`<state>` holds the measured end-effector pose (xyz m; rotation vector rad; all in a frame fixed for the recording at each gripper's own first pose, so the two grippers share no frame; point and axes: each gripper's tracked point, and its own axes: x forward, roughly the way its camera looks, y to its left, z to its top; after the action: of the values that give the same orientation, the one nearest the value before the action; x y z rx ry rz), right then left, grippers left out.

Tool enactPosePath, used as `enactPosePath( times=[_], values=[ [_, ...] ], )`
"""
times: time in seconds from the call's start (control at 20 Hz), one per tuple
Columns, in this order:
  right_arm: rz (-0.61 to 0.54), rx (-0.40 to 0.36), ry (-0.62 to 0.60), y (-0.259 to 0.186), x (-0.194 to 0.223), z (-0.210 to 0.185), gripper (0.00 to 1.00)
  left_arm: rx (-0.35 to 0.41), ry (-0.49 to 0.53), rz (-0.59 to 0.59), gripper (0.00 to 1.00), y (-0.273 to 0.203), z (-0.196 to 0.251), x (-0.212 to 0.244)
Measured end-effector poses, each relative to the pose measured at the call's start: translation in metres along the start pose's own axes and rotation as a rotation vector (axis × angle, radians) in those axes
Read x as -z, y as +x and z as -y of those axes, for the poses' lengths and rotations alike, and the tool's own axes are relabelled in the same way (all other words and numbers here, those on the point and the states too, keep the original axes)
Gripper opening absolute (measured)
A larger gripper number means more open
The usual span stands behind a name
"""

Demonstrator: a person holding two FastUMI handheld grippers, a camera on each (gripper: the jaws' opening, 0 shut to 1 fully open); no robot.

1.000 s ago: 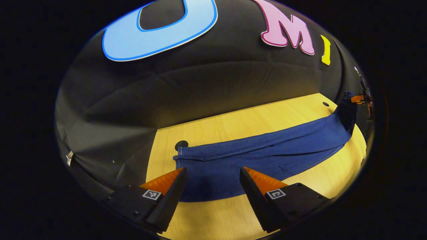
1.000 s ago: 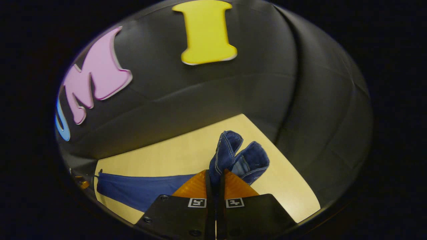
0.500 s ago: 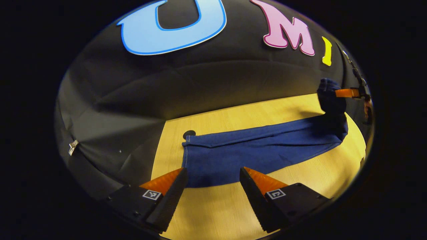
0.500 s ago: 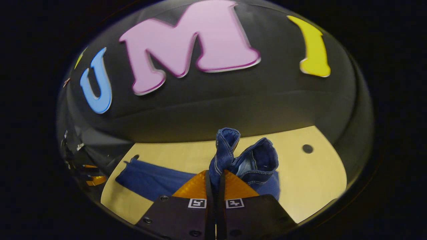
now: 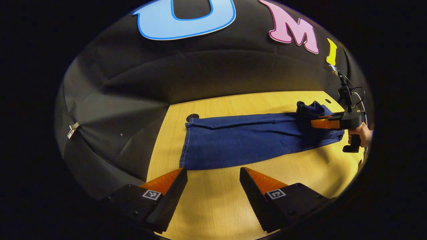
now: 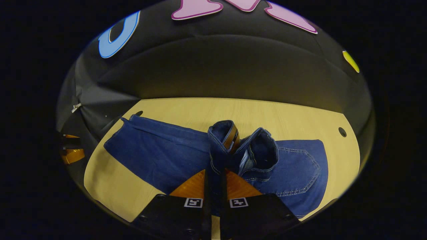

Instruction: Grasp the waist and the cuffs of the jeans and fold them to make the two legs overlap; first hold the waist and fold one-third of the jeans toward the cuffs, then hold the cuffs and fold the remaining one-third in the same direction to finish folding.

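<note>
1. My right hand-held gripper (image 6: 215,176) is clamped on the waistband (image 6: 223,140) of the jeans (image 6: 160,156); both fingers press the denim between them, and the band stands up in a bunched fold just past the tips.
2. In the left gripper view that same right hand-held gripper (image 5: 313,123) sits at the far right end of the jeans (image 5: 240,140), with my hand (image 5: 362,133) wrapped on its grip and the raised waist heaped against its fingers.
3. My left hand-held gripper (image 5: 213,175) is spread wide and holds nothing; its fingertips hover just short of the near long edge of the jeans, close to the cuff end (image 5: 186,143), with bare bench (image 5: 213,206) between the fingers.
4. In the right gripper view, my left hand-held gripper (image 6: 71,151) is at the far left edge, beside the bench corner near the cuffs; it is too blurred there to judge its opening.
5. The right one points low along the fabric from the waist side; the left one is tilted down at the bench from the near side.
6. The jeans lie flat on the bench with the legs overlapped, long axis running left to right in the left gripper view: cuffs to the left by a dark round hole (image 5: 192,117), waist to the right.
7. A back pocket (image 6: 297,166) faces up beside the lifted waistband.
</note>
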<state>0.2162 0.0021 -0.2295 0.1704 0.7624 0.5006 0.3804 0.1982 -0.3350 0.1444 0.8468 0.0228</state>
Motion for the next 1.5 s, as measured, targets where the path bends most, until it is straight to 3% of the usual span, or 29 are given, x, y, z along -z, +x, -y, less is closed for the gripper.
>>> enactPosePath(
  times=[0.05, 0.1, 0.2, 0.3, 0.35, 0.4, 0.6, 0.85, 1.1, 1.2, 1.25, 1.35, 1.45, 1.5],
  values=[
    [-0.012, -0.077, 0.047, -0.007, -0.002, -0.020, 0.25, 0.003, -0.009, -0.008, 0.98, 0.004, 0.002, 0.000],
    [-0.018, -0.134, 0.074, -0.013, -0.002, -0.036, 0.48, 0.008, -0.017, -0.013, 0.98, 0.009, 0.004, -0.001],
    [0.003, -0.196, 0.054, -0.024, -0.009, -0.054, 0.80, 0.023, -0.034, -0.023, 0.99, 0.019, 0.007, -0.005],
    [0.034, -0.276, 0.026, -0.050, -0.015, -0.068, 0.85, 0.036, -0.064, -0.045, 0.99, 0.030, 0.008, -0.006],
    [0.058, -0.300, 0.011, -0.065, -0.023, -0.072, 1.00, 0.037, -0.080, -0.057, 0.99, 0.035, 0.006, -0.006],
    [0.081, -0.307, -0.008, -0.078, -0.030, -0.069, 0.93, 0.041, -0.095, -0.069, 0.99, 0.041, 0.003, -0.006],
    [0.136, -0.316, -0.012, -0.124, -0.051, -0.045, 0.93, 0.087, -0.180, -0.203, 0.99, 0.060, -0.007, -0.002],
    [0.127, -0.290, 0.010, -0.151, -0.030, -0.013, 0.93, 0.066, -0.294, -0.334, 0.99, 0.093, -0.044, -0.006],
    [0.064, -0.232, 0.037, -0.152, 0.002, 0.028, 0.93, 0.014, -0.255, -0.450, 0.97, 0.126, -0.074, 0.001],
    [0.071, -0.218, 0.062, -0.151, -0.002, 0.038, 0.93, 0.027, -0.244, -0.472, 0.97, 0.138, -0.072, 0.005],
    [0.079, -0.209, 0.068, -0.150, -0.006, 0.043, 0.93, 0.031, -0.232, -0.484, 0.92, 0.140, -0.071, 0.009],
    [0.092, -0.199, 0.096, -0.147, -0.014, 0.052, 0.93, 0.026, -0.222, -0.507, 0.97, 0.151, -0.069, 0.014],
    [0.103, -0.183, 0.117, -0.143, -0.020, 0.062, 0.93, 0.035, -0.218, -0.510, 0.92, 0.156, -0.066, 0.012],
    [0.103, -0.179, 0.123, -0.144, -0.021, 0.066, 0.93, 0.039, -0.215, -0.517, 0.97, 0.159, -0.066, 0.014]
  ],
)
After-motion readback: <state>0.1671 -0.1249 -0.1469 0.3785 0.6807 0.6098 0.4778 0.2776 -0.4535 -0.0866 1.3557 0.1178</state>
